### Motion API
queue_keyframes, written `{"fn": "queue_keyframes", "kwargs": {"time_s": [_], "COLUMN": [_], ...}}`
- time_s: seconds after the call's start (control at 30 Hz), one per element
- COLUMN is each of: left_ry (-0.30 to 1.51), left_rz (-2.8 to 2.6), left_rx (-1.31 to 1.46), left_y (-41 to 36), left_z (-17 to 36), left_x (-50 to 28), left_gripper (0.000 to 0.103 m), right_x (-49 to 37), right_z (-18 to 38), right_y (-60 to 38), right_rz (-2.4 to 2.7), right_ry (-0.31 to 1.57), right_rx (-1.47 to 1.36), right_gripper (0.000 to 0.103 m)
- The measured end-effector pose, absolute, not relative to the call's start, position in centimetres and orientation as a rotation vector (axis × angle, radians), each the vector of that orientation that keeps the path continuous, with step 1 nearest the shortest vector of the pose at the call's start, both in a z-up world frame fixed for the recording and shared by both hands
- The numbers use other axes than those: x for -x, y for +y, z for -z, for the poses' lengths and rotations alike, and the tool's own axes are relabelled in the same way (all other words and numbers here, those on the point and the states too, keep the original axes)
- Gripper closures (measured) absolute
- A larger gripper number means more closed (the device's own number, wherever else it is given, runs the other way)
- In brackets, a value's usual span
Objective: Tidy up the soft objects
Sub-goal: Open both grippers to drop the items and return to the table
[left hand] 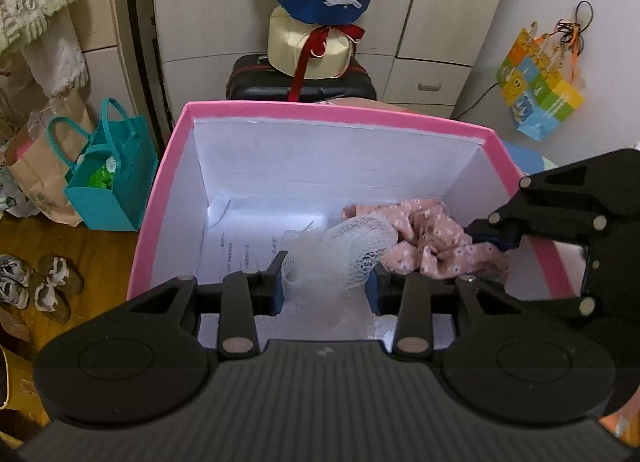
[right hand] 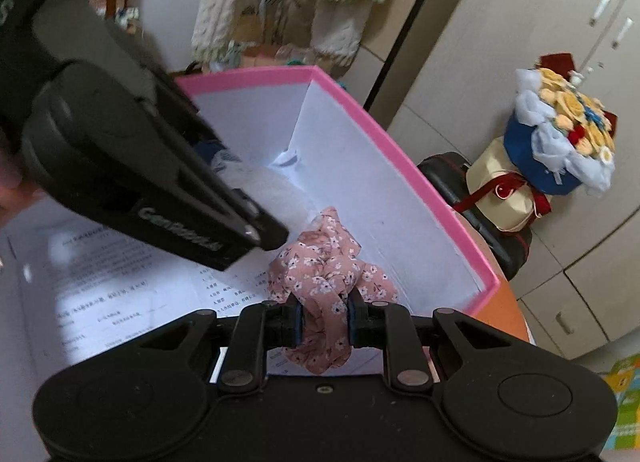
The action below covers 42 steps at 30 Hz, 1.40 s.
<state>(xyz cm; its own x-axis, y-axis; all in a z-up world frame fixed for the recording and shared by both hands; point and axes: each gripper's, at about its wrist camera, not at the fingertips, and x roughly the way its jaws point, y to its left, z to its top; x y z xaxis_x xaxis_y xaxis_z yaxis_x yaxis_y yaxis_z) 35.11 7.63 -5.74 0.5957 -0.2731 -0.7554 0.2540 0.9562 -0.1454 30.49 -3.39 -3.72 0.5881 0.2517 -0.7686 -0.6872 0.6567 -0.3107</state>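
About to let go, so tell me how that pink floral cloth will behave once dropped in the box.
The pink floral cloth bunches and droops around the right gripper, so it is probably floppy and light. It should slump where released, not roll.

Mesh (left hand: 352, 250) left of cloth (left hand: 432, 246), in box (left hand: 320, 110)

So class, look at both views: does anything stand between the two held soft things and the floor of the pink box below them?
Nothing visible does. The white net in the left gripper and the flowered cloth in the right gripper hang inside the pink box; only printed paper lines its floor.
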Motion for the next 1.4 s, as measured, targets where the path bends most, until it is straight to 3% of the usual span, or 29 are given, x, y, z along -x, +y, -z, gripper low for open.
{"fn": "queue_keyframes", "kwargs": {"time_s": [0.1,0.2,0.27,0.33,0.5,0.9,1.03,1.13,1.4], "left_ry": [0.861,0.805,0.735,0.677,0.577,0.705,0.706,0.680,0.662], "left_rz": [0.304,0.397,0.399,0.408,0.425,0.589,0.691,0.755,0.910], "left_rx": [0.014,-0.083,-0.125,-0.144,-0.223,-0.160,-0.188,-0.238,-0.221], "left_y": [7.4,6.7,6.5,6.7,7.0,7.0,4.4,1.8,-3.4], "left_z": [5.9,5.2,4.3,2.9,-0.6,-4.6,-4.8,-4.6,-3.5], "left_x": [-35.4,-34.6,-33.2,-31.7,-27.7,-19.8,-16.1,-13.7,-10.5], "left_gripper": [0.061,0.053,0.044,0.031,0.020,0.020,0.020,0.020,0.021], "right_x": [-31.2,-31.1,-30.6,-29.6,-26.7,-17.1,-13.5,-10.8,-5.7], "right_z": [4.6,4.8,4.3,3.4,0.4,-3.0,-2.9,-2.5,-0.6], "right_y": [-2.9,-2.4,-2.5,-3.1,-6.2,-14.3,-16.2,-17.5,-20.6], "right_rz": [-0.585,-0.575,-0.568,-0.572,-0.589,-0.539,-0.521,-0.491,-0.430], "right_ry": [0.766,0.749,0.714,0.682,0.652,0.638,0.638,0.613,0.610], "right_rx": [0.678,0.691,0.677,0.638,0.469,0.209,0.193,0.207,0.241], "right_gripper": [0.079,0.055,0.033,0.033,0.032,0.029,0.027,0.019,0.017]}}
